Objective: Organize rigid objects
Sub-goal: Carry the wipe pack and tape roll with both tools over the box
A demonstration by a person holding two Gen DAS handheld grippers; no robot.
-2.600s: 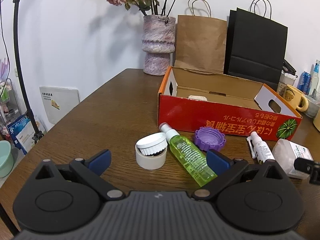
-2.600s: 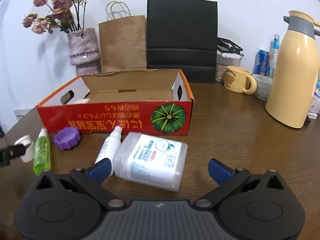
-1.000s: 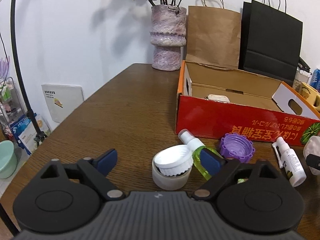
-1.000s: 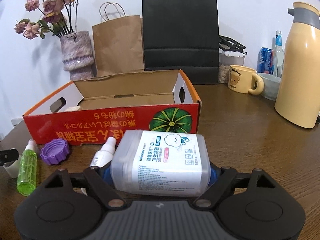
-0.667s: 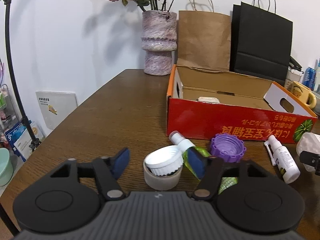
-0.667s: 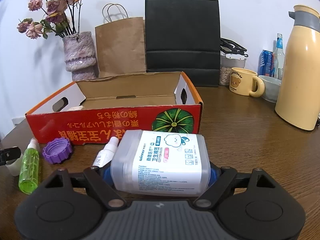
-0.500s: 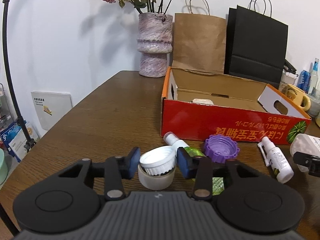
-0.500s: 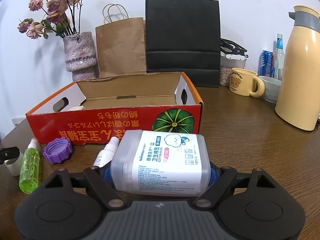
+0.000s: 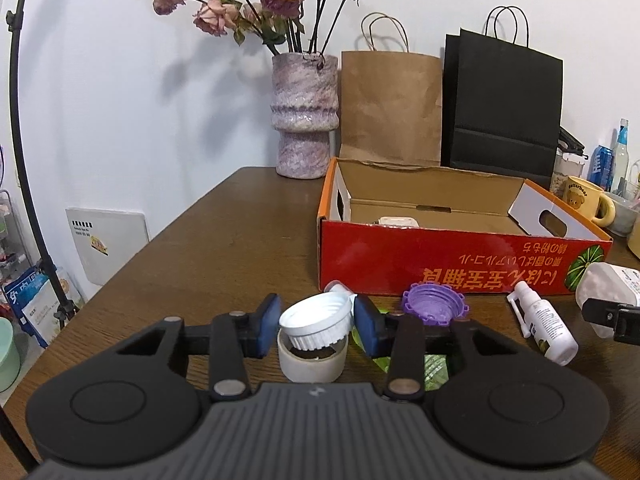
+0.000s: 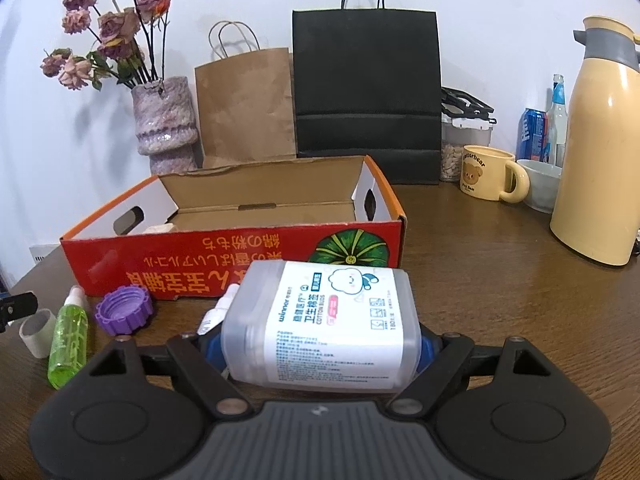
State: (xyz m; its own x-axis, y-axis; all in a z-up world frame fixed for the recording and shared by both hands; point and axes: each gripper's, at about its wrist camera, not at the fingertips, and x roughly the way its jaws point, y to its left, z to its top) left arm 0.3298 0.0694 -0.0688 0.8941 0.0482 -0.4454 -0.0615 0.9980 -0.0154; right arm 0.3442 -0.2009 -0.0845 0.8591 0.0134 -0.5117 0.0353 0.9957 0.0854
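My left gripper [image 9: 316, 322] is shut on a white ribbed cap [image 9: 316, 322], lifted a little above the tape roll [image 9: 312, 362] it sat on. A green spray bottle [image 10: 68, 340], a purple lid [image 9: 434, 308] and a white spray bottle [image 9: 544, 326] lie in front of the red cardboard box [image 9: 460, 268]. My right gripper [image 10: 320, 344] is shut on a clear cotton-bud box [image 10: 324, 324], held just in front of the red box [image 10: 240, 256]. A small white item [image 9: 398, 222] lies inside the box.
A vase of dried roses [image 9: 304, 120], a brown paper bag [image 9: 390, 108] and a black bag [image 9: 500, 104] stand behind the box. A yellow mug [image 10: 490, 178], a bowl [image 10: 542, 190] and a tall yellow thermos [image 10: 600, 152] stand at the right.
My left gripper closed on the white cap and raised it off the tape roll. My right gripper closed on the cotton-bud box and has held it almost still.
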